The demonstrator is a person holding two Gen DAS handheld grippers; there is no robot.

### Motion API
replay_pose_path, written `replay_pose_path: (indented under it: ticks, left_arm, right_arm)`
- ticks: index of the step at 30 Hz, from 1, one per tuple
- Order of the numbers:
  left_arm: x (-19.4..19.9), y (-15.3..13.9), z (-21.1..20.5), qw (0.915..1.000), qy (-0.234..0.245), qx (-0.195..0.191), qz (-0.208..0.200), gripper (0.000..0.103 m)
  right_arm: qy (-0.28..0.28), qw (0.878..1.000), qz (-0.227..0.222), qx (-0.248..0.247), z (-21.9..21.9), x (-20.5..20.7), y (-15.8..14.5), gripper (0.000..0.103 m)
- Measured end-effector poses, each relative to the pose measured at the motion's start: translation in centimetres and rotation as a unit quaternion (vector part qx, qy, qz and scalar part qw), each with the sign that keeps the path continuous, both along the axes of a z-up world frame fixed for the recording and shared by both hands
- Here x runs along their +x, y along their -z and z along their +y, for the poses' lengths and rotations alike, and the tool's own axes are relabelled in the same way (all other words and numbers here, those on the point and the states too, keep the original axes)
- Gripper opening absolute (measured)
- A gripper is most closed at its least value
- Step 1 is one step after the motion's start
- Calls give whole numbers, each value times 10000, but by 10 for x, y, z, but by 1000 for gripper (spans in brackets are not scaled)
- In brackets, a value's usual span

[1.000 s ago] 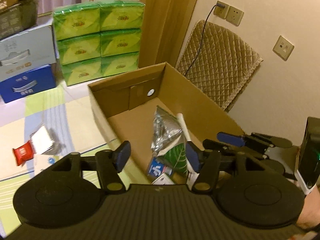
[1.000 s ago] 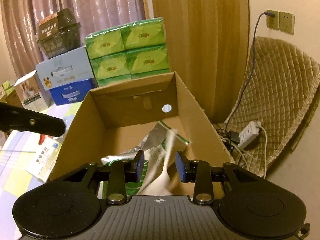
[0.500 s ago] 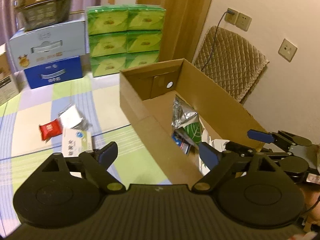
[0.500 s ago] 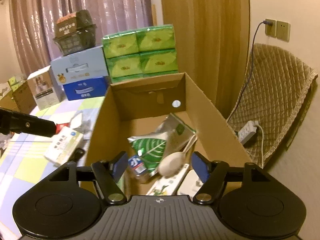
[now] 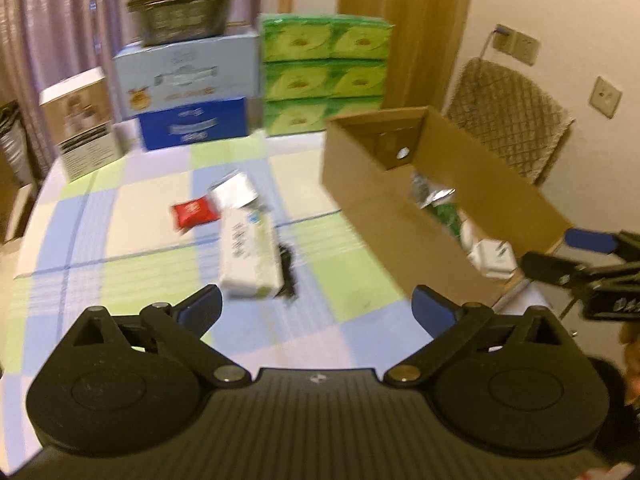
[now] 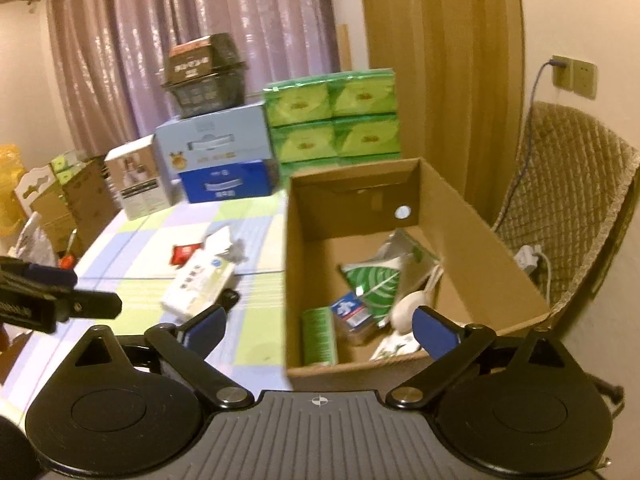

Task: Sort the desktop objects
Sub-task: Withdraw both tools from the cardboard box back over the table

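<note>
Both hand-held grippers empty. Our left hand-held gripper [image 5: 316,308] has its jaws spread wide, nothing between them; the right hand-held gripper [image 6: 320,326] likewise gapes wide over the near end of the cardboard box [image 6: 472,216].

Just ahead of the left hand-held gripper, on the checked tabletop [image 5: 120,240], we count three loose items in a cluster: one white carton [image 5: 250,256], one red packet [image 5: 195,213] beyond it to the left, one silver pouch [image 5: 234,191] just behind the carton. A dark object [image 5: 289,276] lies against the carton's right side; too blurred to identify.

Ahead of the right hand-held gripper, inside the box, we count one green leaf-print pouch [image 6: 376,280], one small blue-labelled pack [image 6: 350,308], one green ribbed pack [image 6: 318,336], one pale spoon-like thing [image 6: 408,306]. Items at the box's near right corner are cut off by the hand-held gripper's finger.

Farthest: six green tissue packs [image 5: 324,76] stacked, two blue cartons [image 5: 188,92] to their left, a dark basket [image 5: 182,12] on top. The left view is motion-blurred throughout.
</note>
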State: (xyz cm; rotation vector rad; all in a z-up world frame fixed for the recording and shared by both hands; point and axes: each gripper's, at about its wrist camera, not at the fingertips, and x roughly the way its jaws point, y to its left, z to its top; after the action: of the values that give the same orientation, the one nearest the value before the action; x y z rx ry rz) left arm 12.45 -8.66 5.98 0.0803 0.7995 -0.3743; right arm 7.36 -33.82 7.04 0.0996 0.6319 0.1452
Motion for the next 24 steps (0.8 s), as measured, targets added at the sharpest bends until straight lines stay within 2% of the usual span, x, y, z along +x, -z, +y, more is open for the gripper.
replay_pose_path:
  ticks: [6, 11, 20, 24]
  left_arm:
    - [-22, 8, 35, 9995, -297, 106, 2, 102]
    - [-29, 11, 58, 9987, -494, 36, 126, 102]
    - [-33, 16, 79, 9971, -723, 159, 172, 101]
    - [-31, 18, 85, 9963, -825, 30, 231, 101]
  right_arm:
    - [-312, 9995, 46, 87, 29, -12, 0, 101]
    - [-576, 9982, 138, 107, 53, -15, 5, 101]
    - [-864, 9955, 382, 22, 81, -18, 23, 101]
    - [-893, 9950, 456, 36, 86, -17, 27, 101]
